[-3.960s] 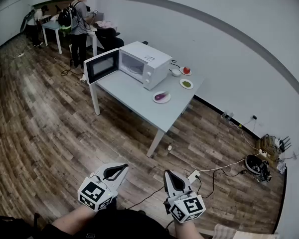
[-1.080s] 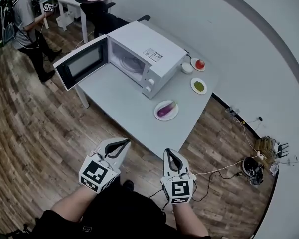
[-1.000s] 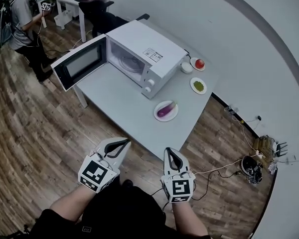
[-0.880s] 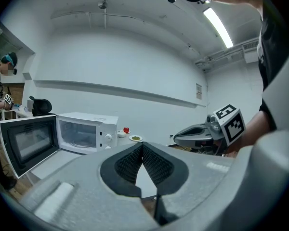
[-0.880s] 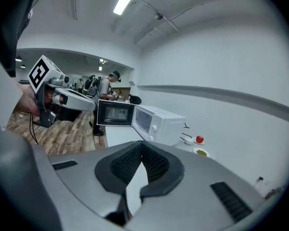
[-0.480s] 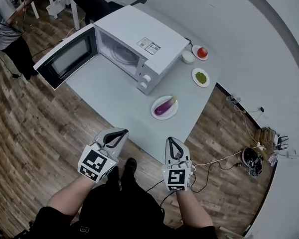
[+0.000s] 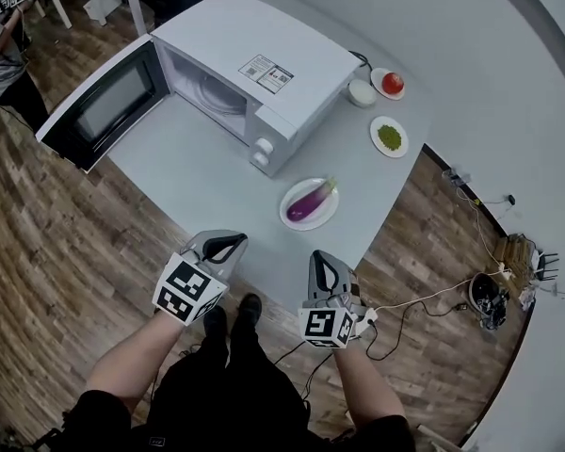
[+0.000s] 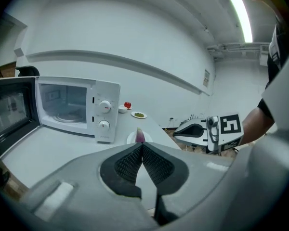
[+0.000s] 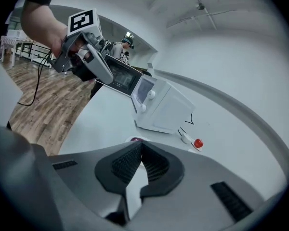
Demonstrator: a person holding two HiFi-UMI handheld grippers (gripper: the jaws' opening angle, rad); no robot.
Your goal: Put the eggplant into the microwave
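Plainly, the coming move turns on where the eggplant (image 7: 309, 201) lies from the two grippers, so take them from the left. The left gripper (image 7: 226, 245) hovers at the near edge of the table (image 7: 188, 163), its jaws pressed together tip to tip with nothing between them. From it the microwave (image 7: 254, 59) stands ahead and a little left, door (image 7: 94, 111) swung wide and cavity bare. In the left gripper view the eggplant (image 8: 140, 135) peeps just over the closed tips of the left gripper (image 8: 141, 146); in the head view it sits ahead and to this gripper's right, well apart. It rests on a plate (image 7: 328, 218) just right of the microwave's knobs. Its long axis runs slantwise, dark body toward the near left, green stem toward the far right. The right gripper (image 7: 323, 264) is also closed and empty, as the meeting pads of the right gripper (image 9: 139, 146) show. From it the eggplant lies almost straight ahead, a touch left, and nearer than from the left one. I judge the right hand better placed for the pick: it would need to open, reach forward, and close across the slanted body.
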